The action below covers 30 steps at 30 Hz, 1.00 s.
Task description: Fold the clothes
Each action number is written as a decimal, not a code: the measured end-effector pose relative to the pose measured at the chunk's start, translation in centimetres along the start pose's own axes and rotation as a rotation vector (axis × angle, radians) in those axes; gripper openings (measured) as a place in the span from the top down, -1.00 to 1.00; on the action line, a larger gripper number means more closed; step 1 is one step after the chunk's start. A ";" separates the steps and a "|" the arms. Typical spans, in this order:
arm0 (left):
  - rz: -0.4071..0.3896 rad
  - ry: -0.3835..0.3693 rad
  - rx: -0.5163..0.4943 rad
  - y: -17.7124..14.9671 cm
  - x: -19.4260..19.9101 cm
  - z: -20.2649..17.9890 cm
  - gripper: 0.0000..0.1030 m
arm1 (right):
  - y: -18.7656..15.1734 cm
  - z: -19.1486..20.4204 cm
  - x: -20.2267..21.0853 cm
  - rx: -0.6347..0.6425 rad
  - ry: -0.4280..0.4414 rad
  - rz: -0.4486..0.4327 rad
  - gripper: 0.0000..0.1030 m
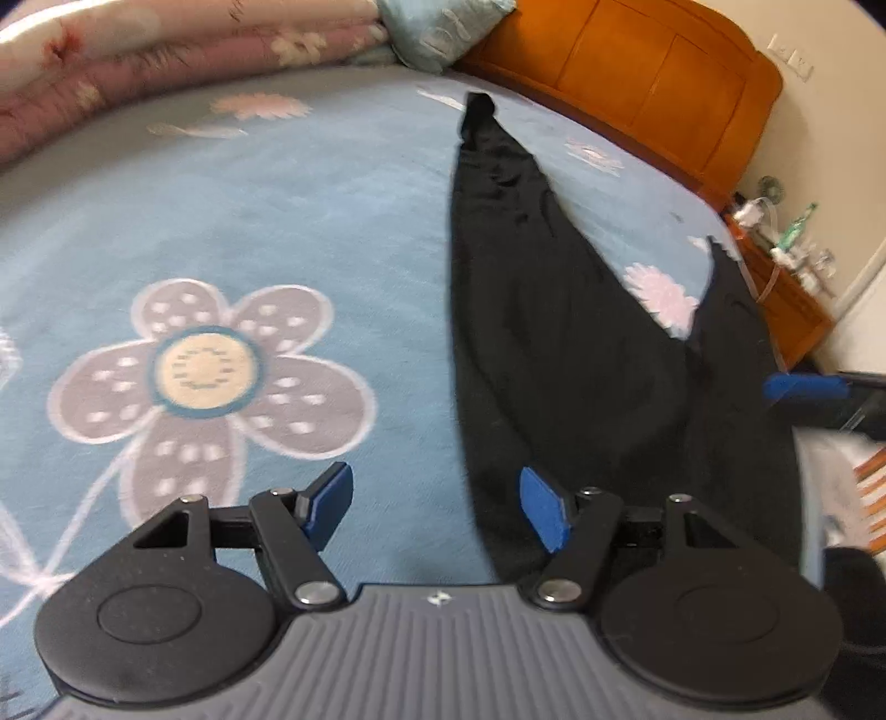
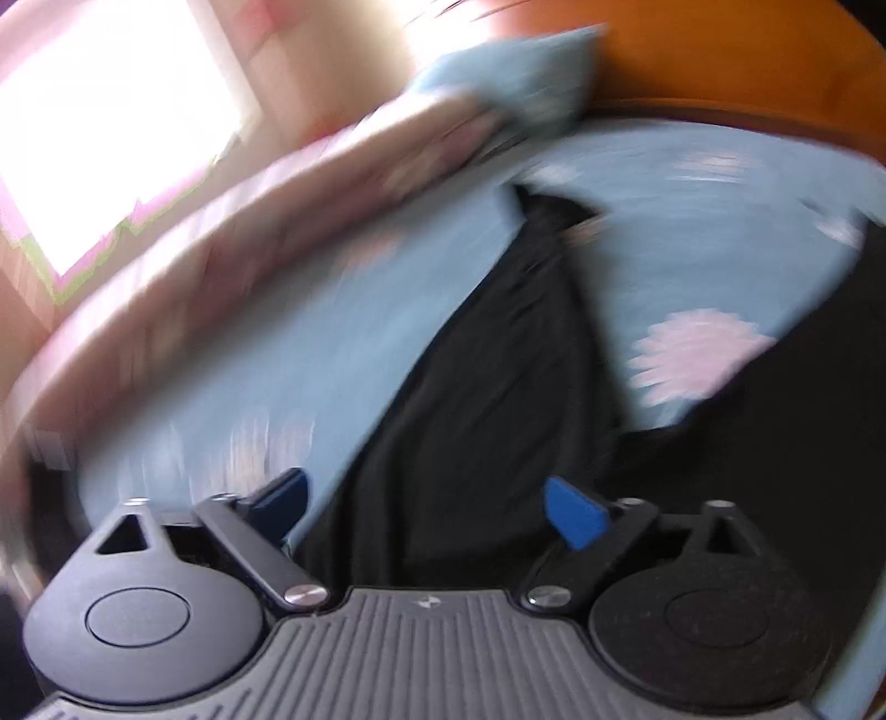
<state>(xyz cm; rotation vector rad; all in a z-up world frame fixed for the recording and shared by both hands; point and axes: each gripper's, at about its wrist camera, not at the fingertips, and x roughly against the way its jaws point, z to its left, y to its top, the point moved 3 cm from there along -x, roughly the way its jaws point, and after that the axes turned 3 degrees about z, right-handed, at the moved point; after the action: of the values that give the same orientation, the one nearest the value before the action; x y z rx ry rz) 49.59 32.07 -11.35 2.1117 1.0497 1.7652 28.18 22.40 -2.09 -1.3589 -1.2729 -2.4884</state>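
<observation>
One pair of black trousers (image 1: 515, 288) lies spread on the blue bedspread (image 1: 277, 210), its two legs splayed in a V. One leg runs straight ahead from the left gripper (image 1: 437, 507), starting by the right-hand jaw and narrowing to a cuff far beyond the tips; the second leg angles off to the right of the jaws. A wedge of bedspread with a pink flower shows between the legs. The left gripper's jaws stand apart with only bedspread and the trousers' edge beneath the gap; the blue pads (image 1: 545, 512) press on nothing.

In the right wrist view, which is blurred, the right gripper (image 2: 432, 512) hangs over the same trousers (image 2: 498, 387). Its jaws are spread too, with black cloth below the gap and nothing pinched. Its blue tip also shows at the right edge of the left wrist view, beside the second leg.

Ahead and left of both grippers lies one folded pink floral quilt (image 1: 166, 61), with one pale blue pillow (image 1: 443, 27) at its end. One orange wooden headboard (image 1: 637, 72) stands beyond the trousers. To the right, one wooden nightstand (image 1: 786, 299) carries a green bottle (image 1: 797, 224) and small clutter too blurred to count.
</observation>
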 end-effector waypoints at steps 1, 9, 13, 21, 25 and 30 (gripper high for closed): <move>-0.004 0.014 0.006 -0.3 0.3 0.3 -0.31 | -0.6 1.6 -1.5 0.093 0.000 0.046 -0.40; -0.082 0.041 0.137 -2.2 2.9 2.7 -0.40 | -6.0 12.9 -7.7 0.625 0.001 0.196 -0.16; -0.116 0.041 0.161 -2.8 3.6 2.9 -0.44 | -7.2 15.0 -9.7 0.622 -0.046 0.207 -0.20; -0.135 -0.043 0.201 -2.7 3.3 2.5 -0.44 | -8.6 14.4 -8.5 0.648 -0.169 0.155 0.69; -0.127 -0.165 0.274 -1.7 1.9 2.1 -0.44 | -7.2 12.3 -6.0 0.483 -0.143 0.130 0.79; -0.078 -0.327 0.411 0.5 -1.8 2.5 -0.50 | -6.3 10.7 -4.2 0.387 -0.105 0.094 0.82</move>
<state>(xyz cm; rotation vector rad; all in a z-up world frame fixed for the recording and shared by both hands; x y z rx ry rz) 52.04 31.26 -13.18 2.4396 1.4642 1.1849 35.68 32.32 -6.10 -1.4218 -1.5673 -1.9946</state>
